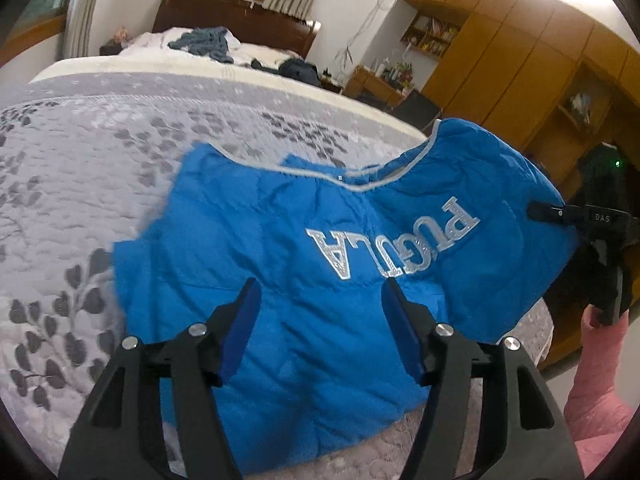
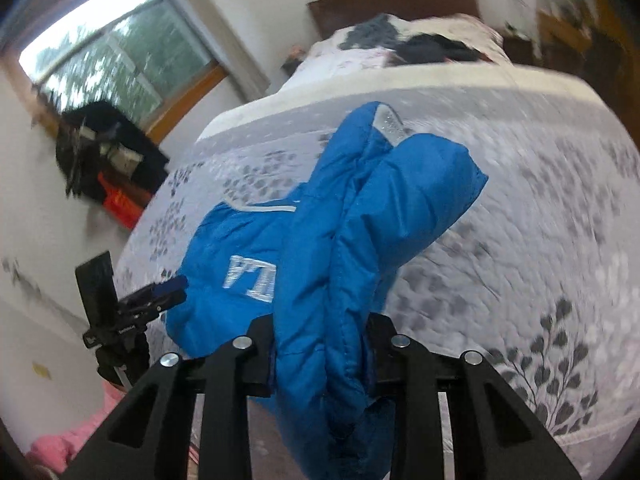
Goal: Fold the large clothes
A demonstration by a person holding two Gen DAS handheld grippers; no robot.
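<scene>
A blue puffy jacket point(image 1: 304, 240) with silver lettering lies on the bed, its right side lifted off the quilt. My left gripper point(image 1: 320, 300) hovers open just above the jacket's near part, with nothing between its blue pads point(image 1: 240, 320). My right gripper point(image 2: 320, 360) is shut on a thick bunched fold of the jacket point(image 2: 344, 248), which hangs lifted in front of it. In the left wrist view the right gripper point(image 1: 538, 211) bites the jacket's raised right edge. Seen from the right wrist, the left gripper point(image 2: 172, 292) sits at the jacket's left edge.
A grey quilt point(image 1: 100, 160) with a leaf pattern covers the bed. Loose clothes point(image 1: 208, 42) lie by the dark headboard point(image 1: 224, 12). Wooden wardrobes point(image 1: 520, 48) and a cluttered desk point(image 1: 376, 76) stand to the right. A pink sleeve point(image 1: 596, 400) shows at the lower right.
</scene>
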